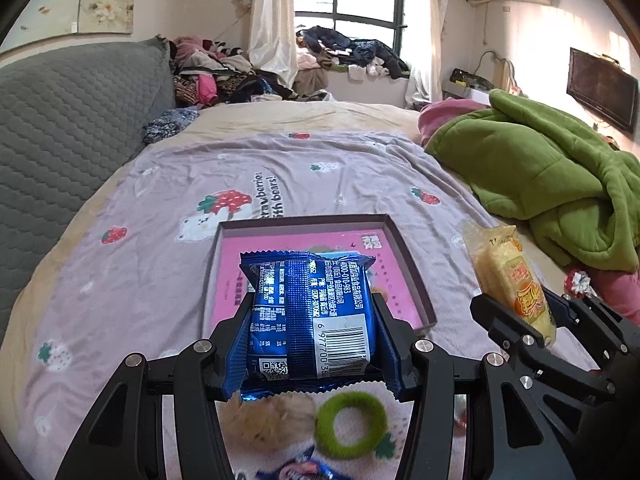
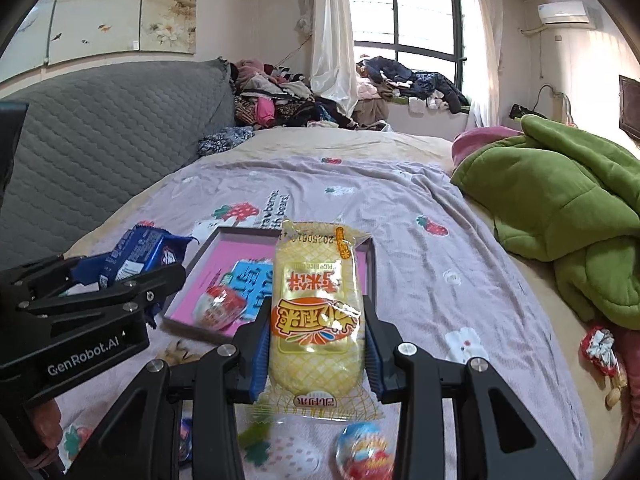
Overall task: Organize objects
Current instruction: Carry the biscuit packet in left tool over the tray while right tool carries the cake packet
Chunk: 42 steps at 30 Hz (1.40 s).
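Nearest, loose items crowded the bedspread under both tongs: a green ring (image 1: pixel 351 424) and a round capsule toy (image 2: pixel 362 450), both blurred. Left tongs (image 1: pixel 314 320) stood partly open, pads clamped on a blue snack packet (image 1: pixel 308 320), barcode side up, long axis running away from the camera, held over the near edge of the shallow pink-lined box (image 1: pixel 404 256). Right tongs (image 2: pixel 318 338) stood narrower, pads pressed on the yellow rice cracker packet (image 2: pixel 316 320), long axis also pointing away, print upside down, its far end over the box's right wall (image 2: pixel 372 264). The two tongs sat just beside each other, little room between. Inside the box lay a blue card (image 2: pixel 250 288) and a red-white wrapped item (image 2: pixel 222 306). Beyond the box the strawberry bedspread (image 1: pixel 320 176) lay bare, hemmed by a grey quilted headboard (image 1: pixel 68 128) on the left and a green blanket (image 1: pixel 540 176) on the right.
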Each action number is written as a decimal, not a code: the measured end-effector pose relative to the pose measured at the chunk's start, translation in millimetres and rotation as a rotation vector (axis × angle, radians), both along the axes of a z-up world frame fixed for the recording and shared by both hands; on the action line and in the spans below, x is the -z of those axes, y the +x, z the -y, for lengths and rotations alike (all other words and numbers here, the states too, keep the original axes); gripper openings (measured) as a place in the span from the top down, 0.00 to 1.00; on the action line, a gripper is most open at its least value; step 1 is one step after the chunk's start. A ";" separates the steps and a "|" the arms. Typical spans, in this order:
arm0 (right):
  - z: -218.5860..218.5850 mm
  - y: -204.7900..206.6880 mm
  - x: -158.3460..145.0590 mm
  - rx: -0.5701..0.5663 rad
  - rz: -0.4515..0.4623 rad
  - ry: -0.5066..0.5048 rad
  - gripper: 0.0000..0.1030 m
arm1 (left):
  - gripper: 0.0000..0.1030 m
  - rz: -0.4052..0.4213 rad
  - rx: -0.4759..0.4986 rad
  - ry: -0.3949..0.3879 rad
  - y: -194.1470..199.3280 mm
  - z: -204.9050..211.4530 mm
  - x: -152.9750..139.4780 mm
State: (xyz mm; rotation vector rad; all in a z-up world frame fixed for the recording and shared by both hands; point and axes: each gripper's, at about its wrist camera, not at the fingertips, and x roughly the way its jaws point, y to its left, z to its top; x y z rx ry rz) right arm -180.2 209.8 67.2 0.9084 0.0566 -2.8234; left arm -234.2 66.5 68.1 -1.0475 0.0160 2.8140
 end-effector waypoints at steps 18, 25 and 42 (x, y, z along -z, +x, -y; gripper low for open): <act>-10.3 -88.1 33.1 0.018 0.034 -0.038 0.62 | 0.46 0.053 0.021 0.028 -86.5 -17.7 49.7; -11.0 -120.2 79.0 0.051 0.123 -0.018 0.62 | 0.46 0.096 0.035 0.026 -109.5 -20.9 84.1; -4.1 -136.4 123.6 0.026 0.260 0.067 0.62 | 0.46 0.171 0.068 -0.043 -124.5 -19.8 139.5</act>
